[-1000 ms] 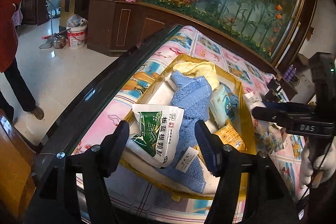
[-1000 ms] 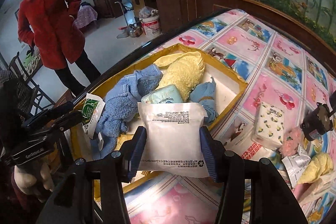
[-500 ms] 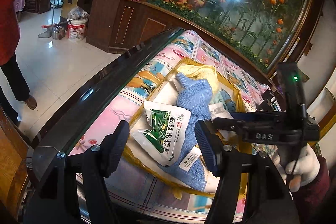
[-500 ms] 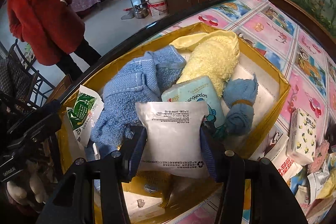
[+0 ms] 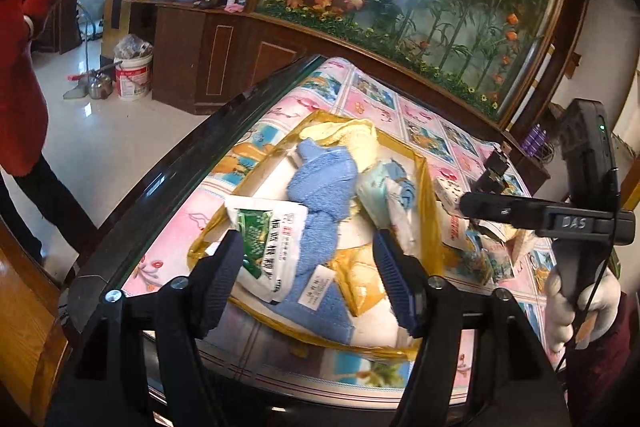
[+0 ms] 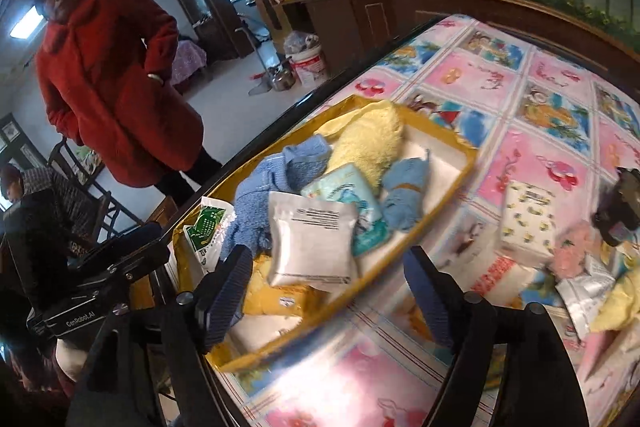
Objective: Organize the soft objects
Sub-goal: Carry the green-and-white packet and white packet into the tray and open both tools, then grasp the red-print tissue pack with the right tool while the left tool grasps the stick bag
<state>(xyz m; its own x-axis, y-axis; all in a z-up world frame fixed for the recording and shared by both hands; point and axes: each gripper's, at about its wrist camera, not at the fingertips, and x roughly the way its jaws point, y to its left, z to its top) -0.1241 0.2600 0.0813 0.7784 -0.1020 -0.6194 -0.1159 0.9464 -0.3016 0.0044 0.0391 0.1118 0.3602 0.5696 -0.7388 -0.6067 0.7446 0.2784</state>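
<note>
Sorting goes on at the yellow tray (image 6: 466,157), which already holds a blue towel (image 6: 256,195), a yellow towel (image 6: 370,143), a rolled blue cloth (image 6: 404,197), a teal pack (image 6: 344,187), a green-printed packet (image 5: 266,241) and a white pouch (image 6: 312,247) lying loose on top of the pile. The right gripper (image 6: 326,291) hangs over the tray's near edge with its jaws spread wide and nothing between them, so the pouch appears to be delivered. The left gripper (image 5: 308,277) is likewise released and empty, poised level above the tray's near corner, pointing in over the packet and towel.

Several soft things remain on the tablecloth (image 6: 472,79) right of the tray: a white patterned pack (image 6: 526,223), a pink item (image 6: 576,247) and a silver pouch (image 6: 586,293). The next move probably calls for swinging the right gripper over to that heap, lowering the open jaws around one piece and closing gently.
</note>
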